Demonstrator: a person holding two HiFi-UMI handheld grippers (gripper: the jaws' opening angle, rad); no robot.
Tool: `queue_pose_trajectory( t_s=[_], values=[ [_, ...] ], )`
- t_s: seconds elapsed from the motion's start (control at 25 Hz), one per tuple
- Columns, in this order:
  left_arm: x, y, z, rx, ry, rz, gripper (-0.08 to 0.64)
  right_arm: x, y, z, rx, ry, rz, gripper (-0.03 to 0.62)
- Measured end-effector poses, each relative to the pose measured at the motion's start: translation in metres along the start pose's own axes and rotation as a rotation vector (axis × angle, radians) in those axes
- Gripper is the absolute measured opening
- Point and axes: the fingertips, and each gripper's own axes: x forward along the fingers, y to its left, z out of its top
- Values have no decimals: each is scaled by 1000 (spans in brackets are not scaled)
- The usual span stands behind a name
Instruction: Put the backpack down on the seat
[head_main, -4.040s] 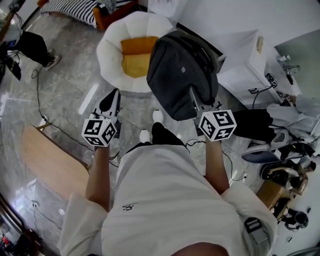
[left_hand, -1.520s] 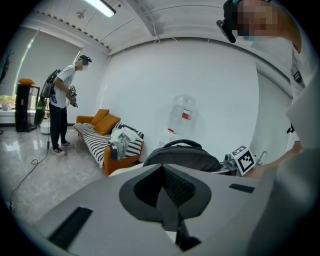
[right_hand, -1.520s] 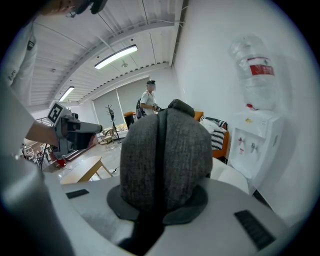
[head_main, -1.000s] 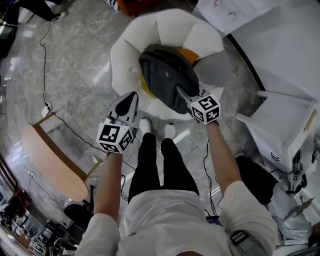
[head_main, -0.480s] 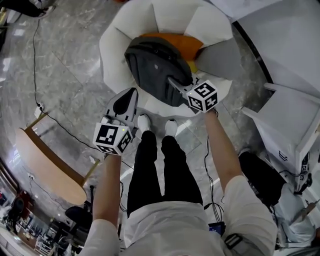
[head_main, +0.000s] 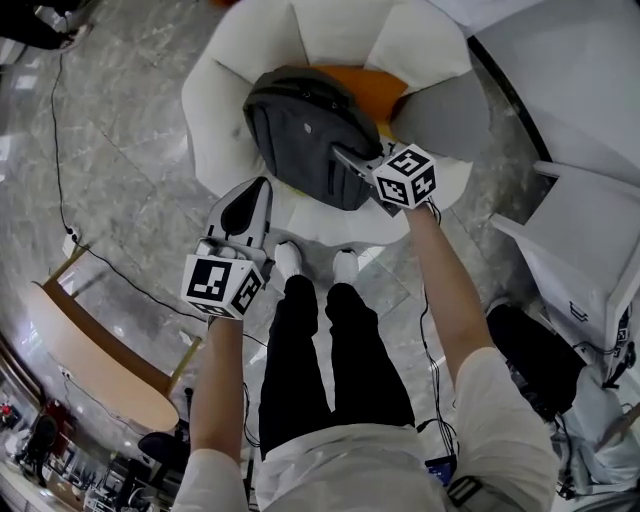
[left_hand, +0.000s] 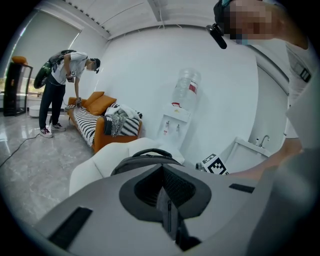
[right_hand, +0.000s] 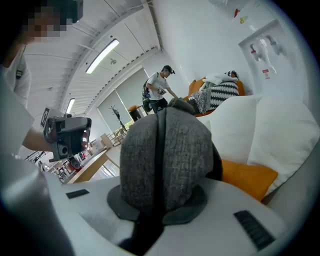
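Observation:
A dark grey backpack (head_main: 300, 130) lies tilted on the seat of a white round armchair (head_main: 215, 110), over an orange cushion (head_main: 375, 85). My right gripper (head_main: 345, 156) is shut on the backpack's near edge, and its marker cube (head_main: 405, 178) is just behind the jaws. In the right gripper view, the grey fabric (right_hand: 165, 150) fills the space between the jaws, with the cushion (right_hand: 247, 177) beside it. My left gripper (head_main: 257, 192) hangs shut and holds nothing, in front of the chair's near rim. In the left gripper view, the backpack's handle (left_hand: 147, 152) shows beyond its jaws.
A wooden table (head_main: 95, 345) stands at the left, with a cable (head_main: 110, 265) trailing over the marble floor. A white cabinet (head_main: 585, 250) is at the right. My shoes (head_main: 315, 262) are right at the chair's front. Farther off, a person (left_hand: 62, 80) bends over an orange sofa (left_hand: 97, 125).
The right gripper has carried the backpack from in front of my body forward and down onto the armchair's seat. The left gripper has stayed shut and holds nothing, beside it.

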Motion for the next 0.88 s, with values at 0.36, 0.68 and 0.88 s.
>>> queue_pose_trajectory(
  t_s=[0.36, 0.68, 0.88],
  values=[
    [32, 7, -9, 7, -19, -32, 16, -9, -49, -8, -20, -21, -40, 67],
    [70, -4, -27, 13, -17, -95, 16, -16, -121, -16, 7, -23, -157, 67],
    [86, -10, -29, 10, -34, -127, 15, -18, -158, -25, 46, -5, -248, 79]
  ],
)
